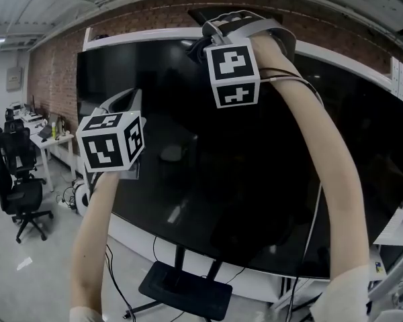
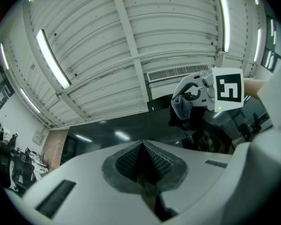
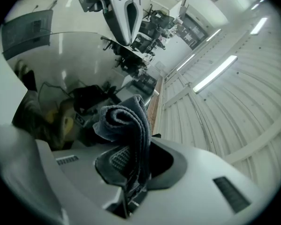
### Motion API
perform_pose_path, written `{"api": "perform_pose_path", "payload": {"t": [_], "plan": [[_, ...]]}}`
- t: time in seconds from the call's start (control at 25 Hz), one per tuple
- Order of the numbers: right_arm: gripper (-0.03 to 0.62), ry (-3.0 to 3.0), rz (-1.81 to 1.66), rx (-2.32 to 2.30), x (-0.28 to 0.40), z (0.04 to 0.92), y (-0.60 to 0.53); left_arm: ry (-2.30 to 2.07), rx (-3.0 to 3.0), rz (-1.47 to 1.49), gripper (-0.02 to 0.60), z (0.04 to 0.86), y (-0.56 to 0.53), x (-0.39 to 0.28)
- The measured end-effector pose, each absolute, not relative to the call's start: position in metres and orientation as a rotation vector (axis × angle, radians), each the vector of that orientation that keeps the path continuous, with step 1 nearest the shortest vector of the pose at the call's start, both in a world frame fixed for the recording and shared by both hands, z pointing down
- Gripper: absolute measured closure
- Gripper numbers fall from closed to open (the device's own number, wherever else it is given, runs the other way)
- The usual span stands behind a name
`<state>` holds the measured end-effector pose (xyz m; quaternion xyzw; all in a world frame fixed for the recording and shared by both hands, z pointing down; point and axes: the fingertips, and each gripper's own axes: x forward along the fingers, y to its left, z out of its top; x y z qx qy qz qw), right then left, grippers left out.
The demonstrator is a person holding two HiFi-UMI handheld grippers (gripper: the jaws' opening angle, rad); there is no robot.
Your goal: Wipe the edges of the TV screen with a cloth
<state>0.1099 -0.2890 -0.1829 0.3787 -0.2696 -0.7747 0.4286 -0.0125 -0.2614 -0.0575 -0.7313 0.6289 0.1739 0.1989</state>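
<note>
A grey cloth, folded over into a thick roll, is pinched between the jaws of the right hand-held gripper. That gripper is raised to the top edge of a large black TV screen, left of the screen's middle in the head view. The cloth is right at the white top frame; whether it presses on it cannot be told. The left hand-held gripper is lower, in front of the screen's left part, with its jaws closed together on nothing. The TV sits on a floor stand before a brick wall. Black office chairs and a table stand well off to the left.

Risks, as a judgement: only a narrow part of the roll is clamped, so drag along the frame could pull the cloth loose or unroll it. If the cloth shifts, the hard jaw tips could meet the glass and mark it. A firm push this high up could also rock the TV on its stand.

Count: one TV, one cloth, two hand-held grippers each with one marker cube, one stand, at least two chairs.
</note>
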Motion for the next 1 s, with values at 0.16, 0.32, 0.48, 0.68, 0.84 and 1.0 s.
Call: {"api": "perform_pose_path", "payload": {"t": [0.16,0.32,0.48,0.68,0.84,1.0], "plan": [[0.546,-0.677,-1.932,0.951,0.071,-0.185,-0.302,1.739,-2.038,0.489,0.566,-0.062,-0.275,-0.048],[0.545,-0.648,-1.923,0.960,0.016,-0.185,-0.323,1.694,-2.058,0.489,0.566,-0.070,-0.293,-0.094],[0.545,-0.655,-1.892,0.984,-0.034,-0.185,-0.342,1.642,-2.074,0.441,0.566,-0.069,-0.306,-0.140],[0.546,-0.622,-1.884,0.982,-0.093,-0.190,-0.363,1.657,-2.075,0.459,0.566,-0.071,-0.329,-0.198],[0.545,-0.650,-1.898,0.958,-0.128,-0.189,-0.383,1.687,-2.052,0.428,0.566,-0.064,-0.351,-0.229],[0.546,-0.650,-1.908,0.959,-0.161,-0.194,-0.394,1.707,-2.023,0.468,0.566,-0.060,-0.361,-0.258]]}}
